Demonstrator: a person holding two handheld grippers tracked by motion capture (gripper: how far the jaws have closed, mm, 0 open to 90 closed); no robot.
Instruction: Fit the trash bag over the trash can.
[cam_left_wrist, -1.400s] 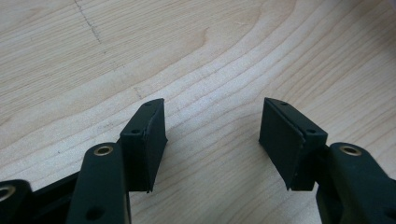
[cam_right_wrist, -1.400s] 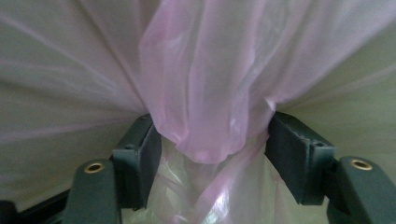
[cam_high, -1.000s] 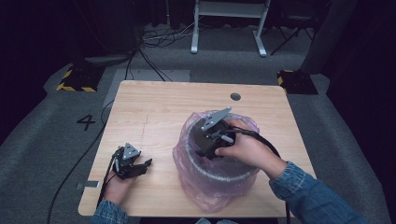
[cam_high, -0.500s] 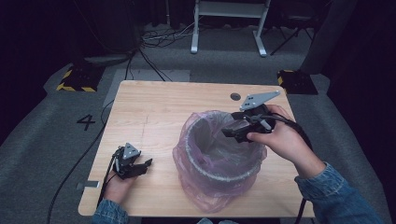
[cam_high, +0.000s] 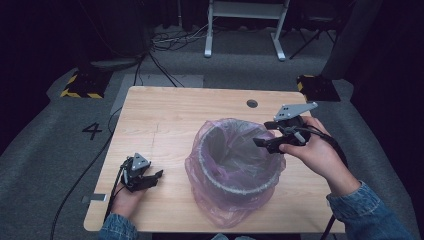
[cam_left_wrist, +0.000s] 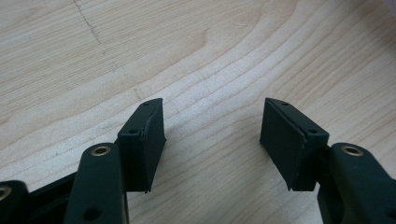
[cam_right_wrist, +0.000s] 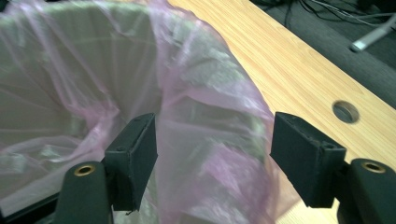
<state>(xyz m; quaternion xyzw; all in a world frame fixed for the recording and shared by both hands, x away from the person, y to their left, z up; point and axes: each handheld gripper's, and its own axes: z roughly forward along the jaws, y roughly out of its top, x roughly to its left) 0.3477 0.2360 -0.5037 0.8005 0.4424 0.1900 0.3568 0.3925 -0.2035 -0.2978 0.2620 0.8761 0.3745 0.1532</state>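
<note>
The round grey bin, lined with a thin translucent pink plastic bag, stands on the near right part of the pale wooden table. The bag's mouth is folded over the rim and its loose film hangs down the outside to the tabletop. Nothing can be made out inside the bin apart from the liner itself.

A second ago the right gripper was down inside the bin; it has since lifted out and swung to the rim's right side. The right gripper view shows its jaws spread wide with nothing between them, the bag's folded edge lying just ahead. This suggests the pressing of the liner into the bin is done, and the work now turns to seating the bag over the rim on that side. The film is slack and bunched there, so it will likely need a pinch and a pull outward.

The left gripper has not moved: it rests low on the table's near left, well apart from the bin, jaws wide and empty over bare wood.

A small round hole sits in the table beyond the bin.
</note>
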